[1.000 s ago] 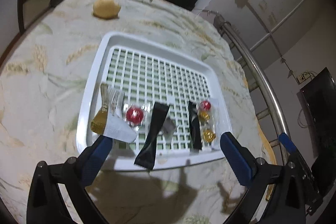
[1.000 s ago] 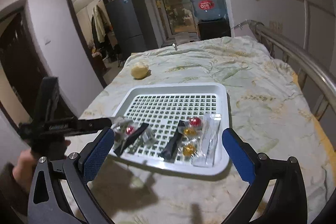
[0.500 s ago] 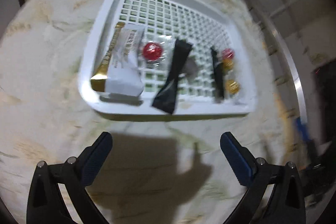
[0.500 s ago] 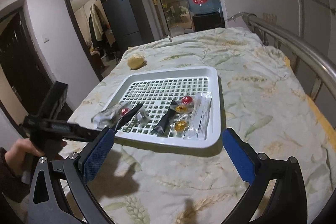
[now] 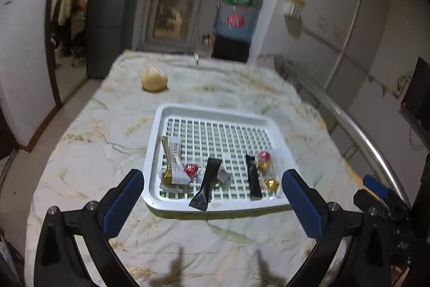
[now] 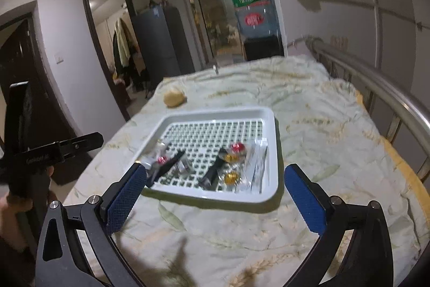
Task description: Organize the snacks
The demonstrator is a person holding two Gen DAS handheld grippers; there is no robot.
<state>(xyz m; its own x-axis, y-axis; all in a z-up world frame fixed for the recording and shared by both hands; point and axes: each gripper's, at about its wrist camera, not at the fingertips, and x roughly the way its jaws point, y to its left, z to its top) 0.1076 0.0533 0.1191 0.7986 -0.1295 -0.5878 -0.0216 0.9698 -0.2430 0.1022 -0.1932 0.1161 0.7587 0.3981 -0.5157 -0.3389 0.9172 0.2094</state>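
A white slotted tray (image 5: 215, 112) (image 6: 268, 114) lies on the patterned tablecloth. Along its near edge lie snacks: a gold-and-white sachet (image 5: 173, 160), a red wrapped candy (image 5: 190, 169), two black stick packets (image 5: 208, 183) (image 5: 253, 176), a grey wrapper (image 5: 224, 177), and red and gold candies (image 5: 264, 156) (image 5: 271, 183). My left gripper (image 5: 213, 195) is open and empty, just before the tray's near rim. My right gripper (image 6: 213, 192) is open and empty, also near the tray's front edge; the black packets (image 6: 215, 170) and candies (image 6: 236, 148) show between its fingers.
A yellowish round lump (image 5: 154, 81) (image 6: 174, 98) sits on the cloth beyond the tray. A metal rail (image 6: 376, 88) runs along the table's right side. A water dispenser (image 5: 236, 15) stands at the far end. The left gripper's body (image 6: 40, 152) shows at the right view's left.
The left gripper has swung from looking down over the tray to a lower, level view from in front of it. The right gripper has pulled back slightly. The snacks stay in place.
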